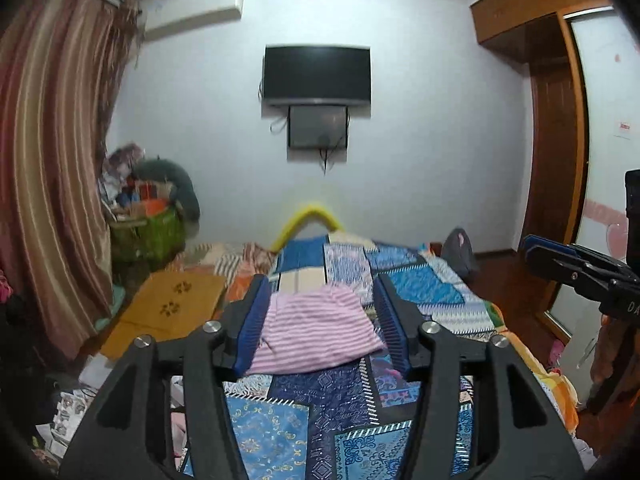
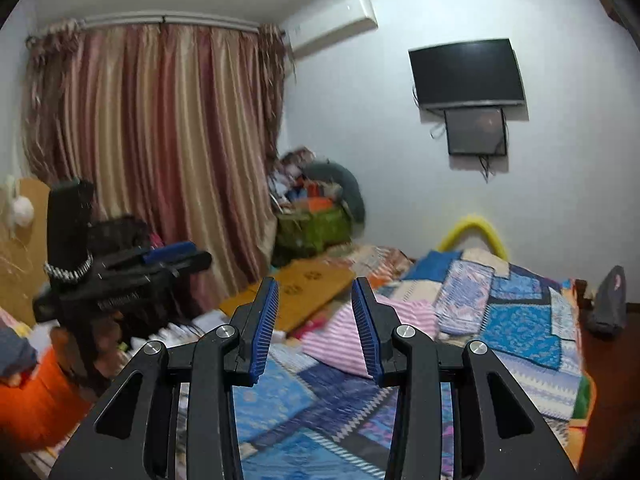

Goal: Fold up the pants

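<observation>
Left tool stands wide with nothing between its blue ribbed pads, right tool part-open and also empty, both raised above the bed and touching nothing. The pink-and-white striped soft cotton pants lie as a folded flat bundle on the blue patchwork quilt, just ahead of both tools. Judging by the drape they're light, limp and non-slip, so pinch a doubled edge or corner through all layers.

Folded pants lying on the bed, television on the far wall, a smaller screen just below it, basket far left, curtain left, wardrobe right
</observation>
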A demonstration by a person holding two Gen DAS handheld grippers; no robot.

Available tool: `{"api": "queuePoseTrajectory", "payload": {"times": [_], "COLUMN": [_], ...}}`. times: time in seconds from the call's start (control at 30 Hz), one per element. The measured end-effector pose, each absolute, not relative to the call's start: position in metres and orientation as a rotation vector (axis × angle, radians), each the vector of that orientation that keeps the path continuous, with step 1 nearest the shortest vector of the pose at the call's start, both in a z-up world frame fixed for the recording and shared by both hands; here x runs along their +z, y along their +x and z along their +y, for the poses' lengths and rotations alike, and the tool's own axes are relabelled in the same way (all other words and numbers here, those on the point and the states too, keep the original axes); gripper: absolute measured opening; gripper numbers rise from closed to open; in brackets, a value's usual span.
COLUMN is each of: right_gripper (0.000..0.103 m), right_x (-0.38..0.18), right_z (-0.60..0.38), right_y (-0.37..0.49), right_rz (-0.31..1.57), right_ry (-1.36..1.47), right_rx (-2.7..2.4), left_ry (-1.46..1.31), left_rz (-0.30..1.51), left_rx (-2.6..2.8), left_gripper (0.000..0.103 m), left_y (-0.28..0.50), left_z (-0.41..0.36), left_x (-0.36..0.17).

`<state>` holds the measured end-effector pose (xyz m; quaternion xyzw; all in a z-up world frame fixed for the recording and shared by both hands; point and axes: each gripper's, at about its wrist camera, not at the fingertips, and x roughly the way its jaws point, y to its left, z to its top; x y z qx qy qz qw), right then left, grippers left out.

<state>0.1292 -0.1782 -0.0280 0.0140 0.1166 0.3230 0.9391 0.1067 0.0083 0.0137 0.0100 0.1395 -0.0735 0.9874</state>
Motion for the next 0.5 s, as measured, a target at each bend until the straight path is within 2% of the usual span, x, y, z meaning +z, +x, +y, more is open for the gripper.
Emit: {"api": "queuePoseTrajectory", "payload": {"times": [0.07,0.17,0.43,0.5], "right_gripper": [0.038,0.043,0.075,0.084], "right_x": [-0.025,-0.023,-0.030,-0.030], "right_z": [-0.179,-0.178,-0.178,-0.177], "right_y": [0.116,0.102,0.080,0.077], "right_rz": [0.208,0.170,0.104,0.095], "right_ry": [0.047,0.059,0.076,0.077], "right_rx": [0.671,0.662,0.584,0.564], "left_ry": [0.016,0.008,-0.007,-0.010], "left_rz": [0.248,0.215,0.187,0.184], "left_rx": [-0.144,-0.145,-0.143,-0.141], "left_gripper": [0.068,0.076,0.101,0.103], "left_y": [0.091,0.073,0.051,0.049], "left_z": [0.005,0.002,-0.004,-0.004], "left_x": [0.017,0.021,0.020,0.018]}}
